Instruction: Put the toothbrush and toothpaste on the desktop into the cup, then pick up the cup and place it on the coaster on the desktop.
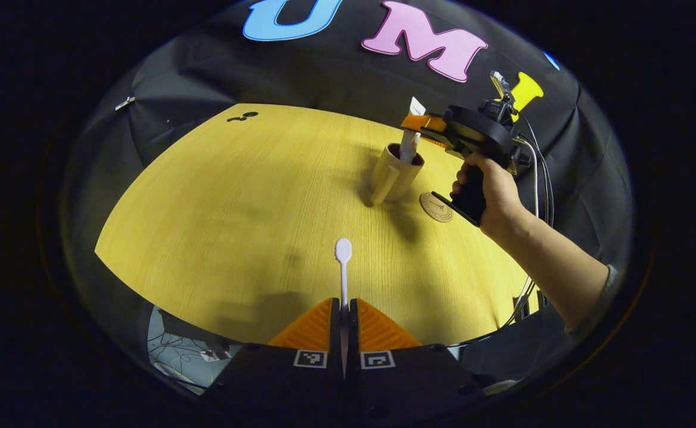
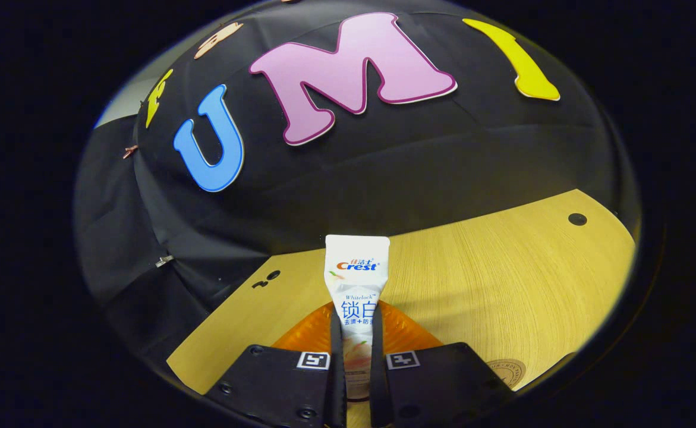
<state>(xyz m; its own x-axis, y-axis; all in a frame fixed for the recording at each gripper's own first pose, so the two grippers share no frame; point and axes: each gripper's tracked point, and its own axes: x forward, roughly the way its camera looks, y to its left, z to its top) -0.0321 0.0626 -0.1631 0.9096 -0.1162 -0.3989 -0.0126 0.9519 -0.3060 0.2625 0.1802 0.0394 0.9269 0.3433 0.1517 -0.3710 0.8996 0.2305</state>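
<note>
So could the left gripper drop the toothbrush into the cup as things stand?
Probably not yet: the right gripper holds the toothpaste over the cup; the toothbrush is gripped.

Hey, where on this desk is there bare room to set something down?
The wooden desktop is bare between the cup and its far-left holes. Crowded spot: cup, coaster, and right gripper holding the toothpaste. The left gripper grips the toothbrush.
</note>
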